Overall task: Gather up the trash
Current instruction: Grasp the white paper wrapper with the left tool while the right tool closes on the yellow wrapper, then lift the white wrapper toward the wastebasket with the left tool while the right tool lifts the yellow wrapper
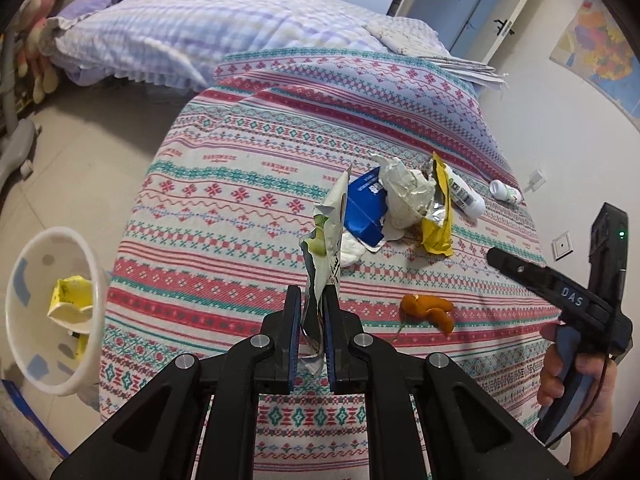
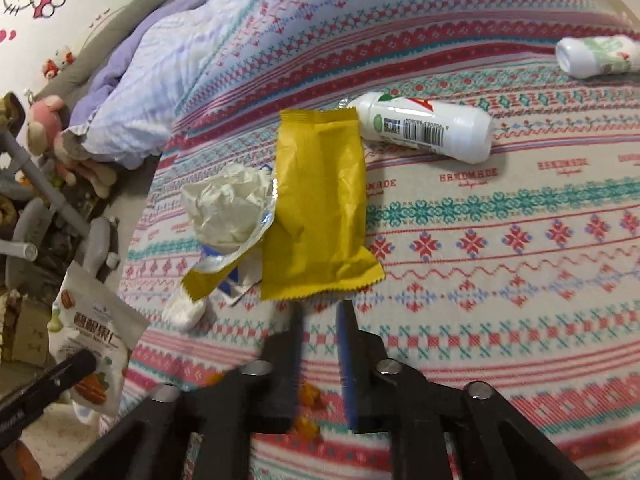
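Note:
My left gripper (image 1: 311,295) is shut on a white snack bag (image 1: 326,236) and holds it above the patterned bed cover (image 1: 240,216); the bag also shows in the right wrist view (image 2: 92,356). My right gripper (image 2: 320,310) is open and empty, just short of a yellow wrapper (image 2: 320,208), and shows at the right in the left wrist view (image 1: 496,256). On the bed lie crumpled white paper (image 2: 228,208), a blue carton (image 1: 366,212), orange peel (image 1: 430,308) and two white bottles (image 2: 428,128) (image 2: 596,56).
A white bin (image 1: 60,312) with yellow trash inside stands on the floor at the left of the bed. A lilac checked quilt (image 1: 168,28) lies at the far end. Stuffed toys (image 2: 48,120) and a grey stand (image 2: 40,200) crowd the floor.

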A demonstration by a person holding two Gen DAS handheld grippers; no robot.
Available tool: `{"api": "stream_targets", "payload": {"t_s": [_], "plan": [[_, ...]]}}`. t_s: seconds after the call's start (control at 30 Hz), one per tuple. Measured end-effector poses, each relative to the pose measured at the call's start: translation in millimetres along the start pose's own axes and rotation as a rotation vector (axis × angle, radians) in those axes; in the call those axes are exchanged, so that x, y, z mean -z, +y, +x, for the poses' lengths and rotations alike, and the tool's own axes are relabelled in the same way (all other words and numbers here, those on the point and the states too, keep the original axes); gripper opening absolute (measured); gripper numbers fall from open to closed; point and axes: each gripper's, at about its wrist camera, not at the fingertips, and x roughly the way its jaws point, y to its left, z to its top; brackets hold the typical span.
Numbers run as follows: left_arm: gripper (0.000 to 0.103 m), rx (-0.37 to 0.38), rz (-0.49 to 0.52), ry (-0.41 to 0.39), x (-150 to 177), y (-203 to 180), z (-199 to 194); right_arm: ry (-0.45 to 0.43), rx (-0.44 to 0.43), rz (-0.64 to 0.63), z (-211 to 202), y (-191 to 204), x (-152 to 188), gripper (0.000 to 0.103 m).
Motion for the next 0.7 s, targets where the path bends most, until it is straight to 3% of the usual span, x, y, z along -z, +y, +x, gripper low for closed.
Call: {"api": "stream_targets", "payload": {"t_s": [0.07,0.53,0.7], "plan": [[0.011,-0.003,-0.011,-0.003,-1,2,0,-0.026,0.032,-0.026,-4,5,-2,0.073],[0.011,-0.043,-0.008,0.010,-15,23,7,0.032,0.122,-0.068,74,19,-38,0.073],[0.011,-0.042,-0.015,0.007,-15,24,5,0.029,0.121,-0.062,78,8,-35,0.061]]}}
